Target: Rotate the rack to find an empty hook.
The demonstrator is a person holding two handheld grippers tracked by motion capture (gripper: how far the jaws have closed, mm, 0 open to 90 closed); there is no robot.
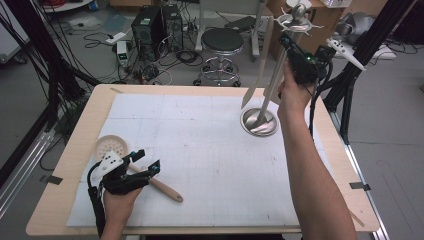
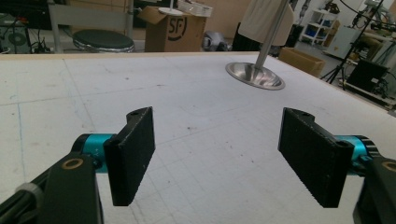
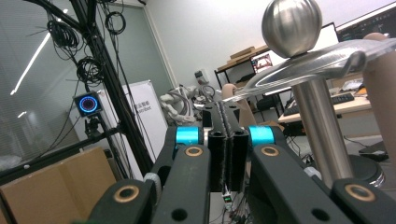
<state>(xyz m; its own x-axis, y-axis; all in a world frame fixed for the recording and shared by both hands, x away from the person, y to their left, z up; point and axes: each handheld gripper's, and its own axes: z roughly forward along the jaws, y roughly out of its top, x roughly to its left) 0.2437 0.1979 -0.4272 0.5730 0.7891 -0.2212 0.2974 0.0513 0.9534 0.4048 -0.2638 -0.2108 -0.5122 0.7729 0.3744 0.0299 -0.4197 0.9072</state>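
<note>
The right tool (image 3: 227,140), jaws together on nothing, is raised beside the stand (image 1: 272,85); a knock could topple it. The left tool (image 2: 224,156) stands apart.

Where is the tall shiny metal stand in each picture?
High view: the metal stand is at upper right, its round base on the white mat, beside the right tool.
Left gripper view: its base and lower pole are at top, right of centre, far beyond the open jaws.
Right gripper view: its ball top and pole are at right, beside the shut jaws.
Shared landmark: the black round stool.
</note>
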